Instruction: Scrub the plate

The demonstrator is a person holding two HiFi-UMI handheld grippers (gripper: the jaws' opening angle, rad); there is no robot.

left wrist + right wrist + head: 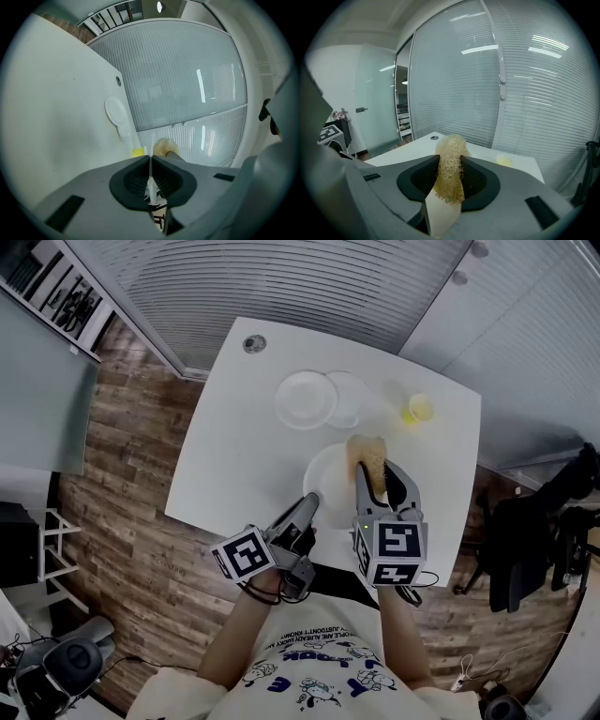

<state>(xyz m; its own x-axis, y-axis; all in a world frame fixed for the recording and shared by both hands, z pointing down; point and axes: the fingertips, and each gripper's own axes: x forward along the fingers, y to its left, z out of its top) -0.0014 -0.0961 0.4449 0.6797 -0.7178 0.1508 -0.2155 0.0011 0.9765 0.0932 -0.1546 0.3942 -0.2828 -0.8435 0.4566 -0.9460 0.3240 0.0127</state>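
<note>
1. White plate [330, 476] lies near the counter's [234, 427] front edge, with the left gripper [309, 502] clamped on its rim.
2. Right gripper [380, 474] grips a straw-coloured scrubber [367, 454] over the plate.
3. Scrubbing appears in hand; next, rub the scrubber across the plate.

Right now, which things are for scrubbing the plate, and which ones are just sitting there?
For the job:
- plate, pinched at its rim by the left gripper
- loofah scrubber, held in the right gripper

Just lying about, farther back on the table:
- other white plate
- clear dish next to it
- little yellow cup
</note>
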